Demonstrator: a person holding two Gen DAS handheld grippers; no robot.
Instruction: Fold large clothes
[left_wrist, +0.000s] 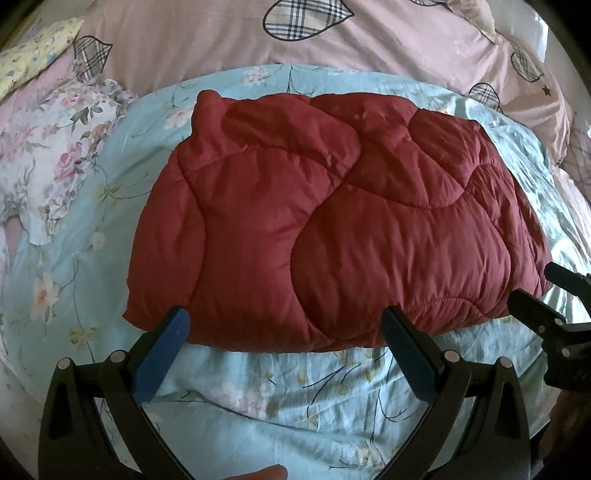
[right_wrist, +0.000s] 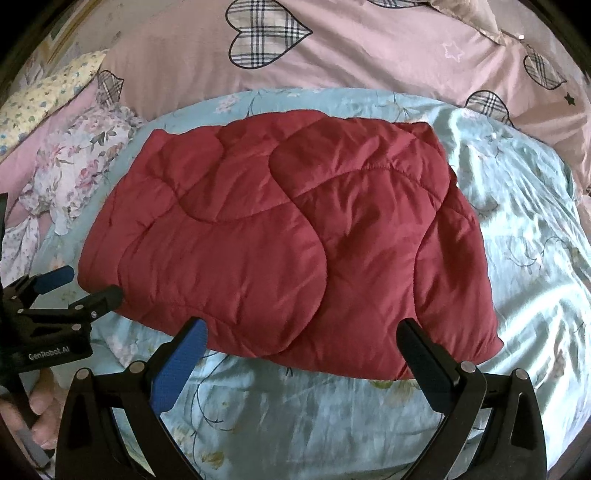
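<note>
A dark red quilted padded garment (left_wrist: 332, 221) lies folded into a compact bundle on the light blue floral sheet (left_wrist: 258, 398); it also shows in the right wrist view (right_wrist: 280, 236). My left gripper (left_wrist: 286, 321) is open and empty, its fingertips just at the bundle's near edge. My right gripper (right_wrist: 303, 332) is open and empty, also at the near edge. The right gripper shows at the right edge of the left wrist view (left_wrist: 532, 288). The left gripper shows at the left edge of the right wrist view (right_wrist: 88, 284).
A pink duvet with plaid hearts (right_wrist: 332, 48) is piled along the back. A white floral cloth (left_wrist: 55, 162) and a yellow floral pillow (right_wrist: 48, 96) lie at the left. Blue sheet (right_wrist: 524, 206) lies to the right of the bundle.
</note>
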